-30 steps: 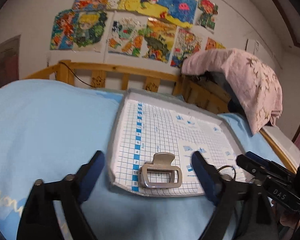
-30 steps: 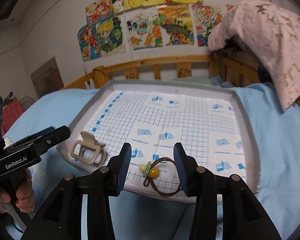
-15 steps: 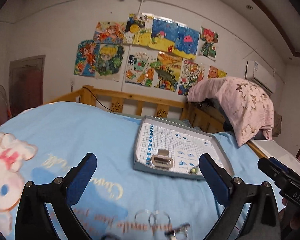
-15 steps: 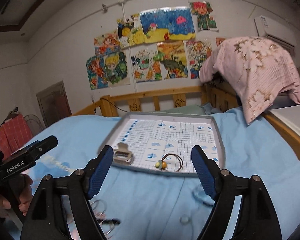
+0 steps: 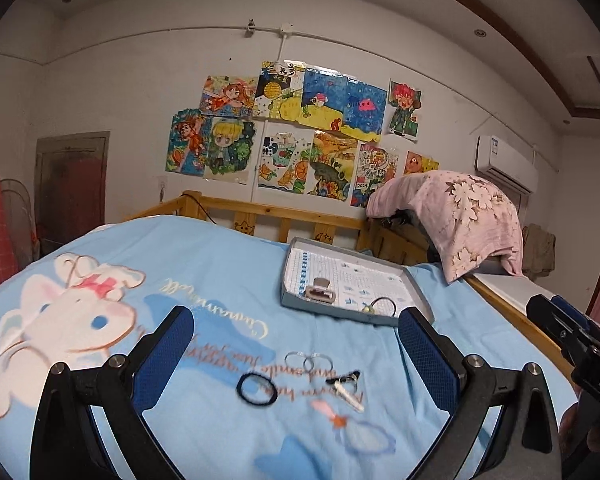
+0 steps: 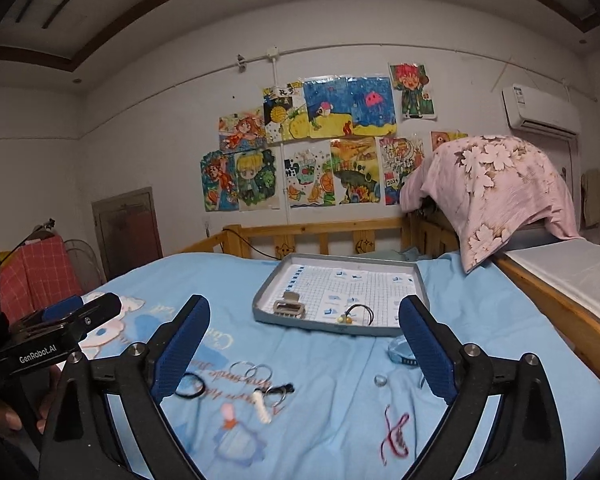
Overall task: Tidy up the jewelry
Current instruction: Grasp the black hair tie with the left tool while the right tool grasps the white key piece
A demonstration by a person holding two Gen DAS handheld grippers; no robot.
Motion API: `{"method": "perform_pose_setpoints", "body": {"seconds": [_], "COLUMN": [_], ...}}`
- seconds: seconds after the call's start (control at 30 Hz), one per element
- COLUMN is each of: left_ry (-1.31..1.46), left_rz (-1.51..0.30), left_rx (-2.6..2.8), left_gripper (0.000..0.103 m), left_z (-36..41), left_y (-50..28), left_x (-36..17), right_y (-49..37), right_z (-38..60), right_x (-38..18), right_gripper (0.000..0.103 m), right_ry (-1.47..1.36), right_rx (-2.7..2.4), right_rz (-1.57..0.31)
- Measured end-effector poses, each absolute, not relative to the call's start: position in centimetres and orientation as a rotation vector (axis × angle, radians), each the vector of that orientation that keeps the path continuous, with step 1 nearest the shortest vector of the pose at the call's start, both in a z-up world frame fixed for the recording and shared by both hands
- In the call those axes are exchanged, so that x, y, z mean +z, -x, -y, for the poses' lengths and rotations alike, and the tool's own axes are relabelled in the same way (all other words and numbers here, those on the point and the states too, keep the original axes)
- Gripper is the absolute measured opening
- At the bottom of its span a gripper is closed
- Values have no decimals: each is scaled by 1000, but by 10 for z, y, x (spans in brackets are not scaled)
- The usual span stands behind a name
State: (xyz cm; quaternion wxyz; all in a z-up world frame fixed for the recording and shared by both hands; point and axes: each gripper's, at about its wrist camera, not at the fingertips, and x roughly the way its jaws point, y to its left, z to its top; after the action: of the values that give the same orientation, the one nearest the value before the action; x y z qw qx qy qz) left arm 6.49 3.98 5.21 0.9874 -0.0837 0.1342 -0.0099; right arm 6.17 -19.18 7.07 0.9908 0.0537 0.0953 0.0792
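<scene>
A grey tray [image 5: 288, 284] [image 6: 419, 285] with a grid liner lies on the blue bed. In it are a beige hair claw clip [image 5: 320, 292] [image 6: 289, 306] and a dark hair tie with yellow beads [image 5: 374, 306] [image 6: 358, 314]. Loose on the sheet nearer me lie a black hair tie [image 5: 257, 389] [image 6: 190, 385], silver rings [image 5: 308, 360] [image 6: 256, 371], a white-and-black clip [image 5: 348, 386] [image 6: 270, 396], a small ring [image 6: 380, 380], a red cord [image 6: 394, 432] and a blue band [image 6: 400, 350]. My left gripper [image 5: 296, 358] and right gripper [image 6: 304, 346] are both open and empty, held back above the loose items.
A wooden bed rail [image 5: 284, 218] runs behind the tray. A pink floral quilt [image 5: 460, 216] is heaped at the right. A white mattress edge [image 6: 572, 268] lies at the far right. The blue sheet has a rabbit print [image 5: 60, 316] at the left.
Both grippers have pulled back from the tray and opened wide. The clip and beaded hair tie stay in the tray. Loose jewelry on the sheet has come into view.
</scene>
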Motion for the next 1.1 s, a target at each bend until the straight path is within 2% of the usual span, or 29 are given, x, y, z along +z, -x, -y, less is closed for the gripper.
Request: {"method": "perform_pose_setpoints", "body": {"seconds": [0.57, 1.1], "left_ry": [126, 94], "left_rz": [-212, -248], "left_rx": [-4, 11], "left_gripper": [103, 103], "left_z": [-44, -43], "left_y": [12, 19], "left_x": [13, -19], "right_y": [20, 23], "right_z": [179, 183], "right_x": [33, -5], "right_gripper": [94, 94], "right_ry": [-71, -71], "right_rx": [112, 87], "right_rz": [-171, -225]}}
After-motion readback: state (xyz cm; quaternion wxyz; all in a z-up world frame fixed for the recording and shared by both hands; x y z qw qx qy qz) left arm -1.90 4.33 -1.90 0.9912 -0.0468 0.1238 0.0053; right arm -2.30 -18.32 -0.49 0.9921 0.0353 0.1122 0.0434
